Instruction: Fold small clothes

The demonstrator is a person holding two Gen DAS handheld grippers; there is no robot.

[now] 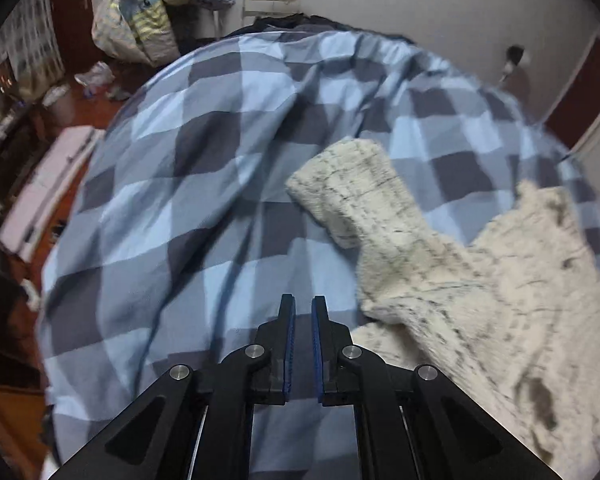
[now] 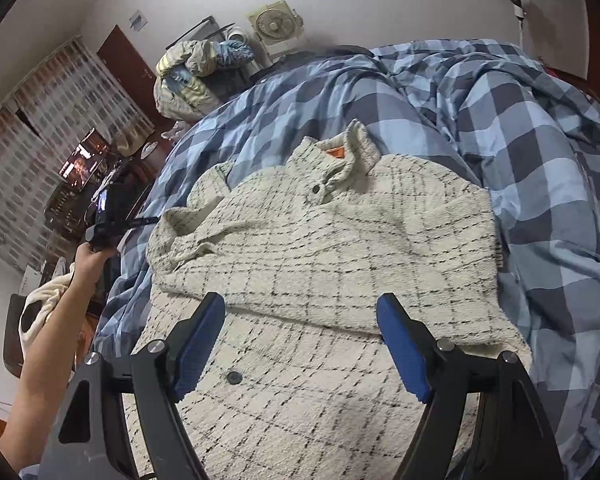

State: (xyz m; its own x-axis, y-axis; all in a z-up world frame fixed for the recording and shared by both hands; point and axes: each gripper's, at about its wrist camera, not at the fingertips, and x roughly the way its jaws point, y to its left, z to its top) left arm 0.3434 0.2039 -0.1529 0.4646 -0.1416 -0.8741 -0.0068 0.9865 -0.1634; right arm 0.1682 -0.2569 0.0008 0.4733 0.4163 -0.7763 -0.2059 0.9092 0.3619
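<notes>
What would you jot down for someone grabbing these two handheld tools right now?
Left tool: shut, empty, over bare checked duvet beside the jacket's sleeve.
Right tool: open, empty, above the cream checked jacket.
Jacket lies collar away from you, both sides already folded in.
Left: probably fold the hem up towards the collar.

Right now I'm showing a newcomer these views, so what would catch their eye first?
The cream checked jacket spread across the blue checked duvet, orange label at its collar. One sleeve stretches over the duvet in the left wrist view. The right gripper hangs over the jacket's lower part, jaws wide.
</notes>
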